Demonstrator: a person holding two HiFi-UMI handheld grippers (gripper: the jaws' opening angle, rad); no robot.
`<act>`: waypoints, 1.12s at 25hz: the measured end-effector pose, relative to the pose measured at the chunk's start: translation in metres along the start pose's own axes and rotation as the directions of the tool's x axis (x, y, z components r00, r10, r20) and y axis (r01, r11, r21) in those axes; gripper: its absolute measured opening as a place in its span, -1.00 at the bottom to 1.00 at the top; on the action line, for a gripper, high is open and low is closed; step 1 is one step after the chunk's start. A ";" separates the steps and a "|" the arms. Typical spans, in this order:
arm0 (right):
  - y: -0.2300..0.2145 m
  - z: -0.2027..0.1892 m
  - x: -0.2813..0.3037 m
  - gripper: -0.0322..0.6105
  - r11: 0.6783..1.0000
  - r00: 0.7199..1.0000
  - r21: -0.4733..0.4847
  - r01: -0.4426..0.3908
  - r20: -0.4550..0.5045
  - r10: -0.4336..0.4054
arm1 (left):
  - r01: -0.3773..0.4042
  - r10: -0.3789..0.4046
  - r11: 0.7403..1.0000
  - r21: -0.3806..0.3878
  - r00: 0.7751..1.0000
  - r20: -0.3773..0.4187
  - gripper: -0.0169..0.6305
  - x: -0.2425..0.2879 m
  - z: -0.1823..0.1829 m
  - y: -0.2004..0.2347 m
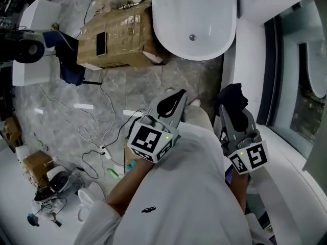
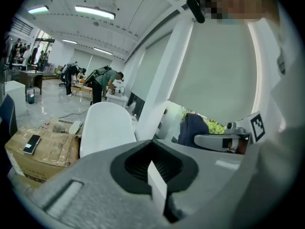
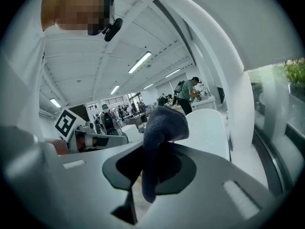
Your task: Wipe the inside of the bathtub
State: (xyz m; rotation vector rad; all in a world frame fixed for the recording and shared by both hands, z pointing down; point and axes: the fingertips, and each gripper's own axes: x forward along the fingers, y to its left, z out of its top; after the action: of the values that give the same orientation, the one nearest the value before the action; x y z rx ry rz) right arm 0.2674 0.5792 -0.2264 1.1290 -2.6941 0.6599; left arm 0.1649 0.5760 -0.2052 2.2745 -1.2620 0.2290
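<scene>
Bathtub (image 1: 194,22): white, on the floor ahead of the person, well apart from both grippers; its inside shows the drain (image 1: 192,37).
Cardboard box (image 1: 122,32) just left of the tub, with a phone (image 1: 100,44) lying on top.
Left gripper (image 1: 172,102): jaws pressed together, nothing between them.
Right gripper (image 1: 236,117): pinching a dark cloth (image 1: 232,97), which bunches above the jaws and hangs down through them.
Head view only: cables (image 1: 102,137) across the floor.
Gripper views only: people (image 2: 102,82) working far across the room.
</scene>
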 end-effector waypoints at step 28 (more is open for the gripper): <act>0.024 0.052 0.258 -0.73 0.997 0.992 0.030 0.072 -0.103 -0.068 | 0.005 -0.001 0.997 -0.077 0.998 0.062 -0.96 -0.004 0.092 0.258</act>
State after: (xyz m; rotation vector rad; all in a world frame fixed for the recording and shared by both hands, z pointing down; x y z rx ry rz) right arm 0.0700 0.4046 -0.2046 1.1588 -2.5557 0.7331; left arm -0.0602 0.4210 -0.1921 2.2329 -1.2760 0.1079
